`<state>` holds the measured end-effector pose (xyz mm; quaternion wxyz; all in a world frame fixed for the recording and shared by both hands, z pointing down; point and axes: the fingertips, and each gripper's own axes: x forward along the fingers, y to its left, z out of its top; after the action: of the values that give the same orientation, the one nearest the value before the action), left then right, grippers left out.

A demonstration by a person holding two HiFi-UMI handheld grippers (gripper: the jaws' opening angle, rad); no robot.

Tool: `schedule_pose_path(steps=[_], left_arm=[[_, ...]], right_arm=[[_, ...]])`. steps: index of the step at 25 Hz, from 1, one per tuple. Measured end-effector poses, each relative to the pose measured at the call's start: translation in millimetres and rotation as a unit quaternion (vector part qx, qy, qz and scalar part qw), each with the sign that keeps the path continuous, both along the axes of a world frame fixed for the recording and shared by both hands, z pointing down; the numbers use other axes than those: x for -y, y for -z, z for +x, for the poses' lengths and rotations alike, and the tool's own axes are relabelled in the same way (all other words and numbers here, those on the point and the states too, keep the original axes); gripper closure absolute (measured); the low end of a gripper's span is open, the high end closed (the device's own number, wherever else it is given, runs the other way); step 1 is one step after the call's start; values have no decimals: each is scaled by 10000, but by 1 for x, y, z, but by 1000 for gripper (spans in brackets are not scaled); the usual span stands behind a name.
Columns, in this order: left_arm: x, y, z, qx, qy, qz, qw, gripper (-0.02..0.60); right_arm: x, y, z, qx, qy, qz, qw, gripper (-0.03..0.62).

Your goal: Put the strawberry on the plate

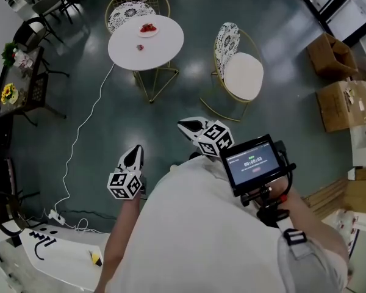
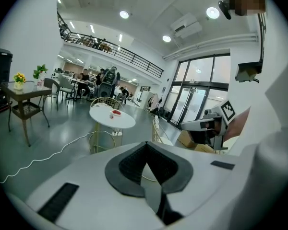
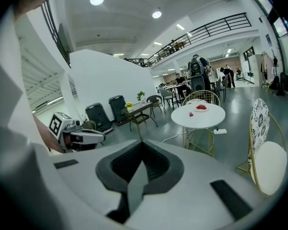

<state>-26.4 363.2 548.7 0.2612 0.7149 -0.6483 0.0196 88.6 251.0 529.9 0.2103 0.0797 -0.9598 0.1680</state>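
A round white table [image 1: 155,49] stands well ahead of me on the grey floor. On its far side sits a small plate [image 1: 148,29] with red fruit, and a lone strawberry [image 1: 139,47] lies on the tabletop nearer to me. My left gripper [image 1: 133,153] and right gripper [image 1: 186,127] are held close to my body, far from the table, both shut and empty. The left gripper view shows shut jaws, the table [image 2: 105,120], plate [image 2: 116,112] and strawberry [image 2: 111,116]. The right gripper view also has the table [image 3: 206,119], plate [image 3: 201,108] and strawberry [image 3: 191,114].
A gold wire chair [image 1: 134,3] stands behind the table and a cushioned one [image 1: 241,72] to its right. A white cable [image 1: 85,124] runs across the floor to a power strip. Cardboard boxes [image 1: 341,105] sit at right, a dark side table with flowers [image 1: 15,81] at left.
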Motion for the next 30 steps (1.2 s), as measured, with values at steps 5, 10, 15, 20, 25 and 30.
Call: schedule_pose_path(steps=[5, 10, 15, 20, 25, 30], left_arm=[[-4, -7, -14, -24, 158, -73, 9998, 575], [9, -19, -37, -10, 278, -182, 9994, 575], [6, -14, -50, 33, 406, -277, 9988, 577], [12, -11, -63, 56, 504, -341, 9981, 577], [40, -15, -80, 37, 479, -427, 9979, 575], [76, -14, -84, 52, 329, -433, 9985, 577]], right_arm=[[-2, -6, -11, -72, 135, -63, 9999, 589], [15, -24, -38, -104, 268, -239, 9993, 589], [19, -20, -57, -69, 364, -327, 9988, 589], [25, -16, -75, -16, 496, -375, 9981, 589], [52, -24, -95, -5, 471, -474, 9978, 589], [81, -26, -98, 34, 326, -536, 9980, 589]])
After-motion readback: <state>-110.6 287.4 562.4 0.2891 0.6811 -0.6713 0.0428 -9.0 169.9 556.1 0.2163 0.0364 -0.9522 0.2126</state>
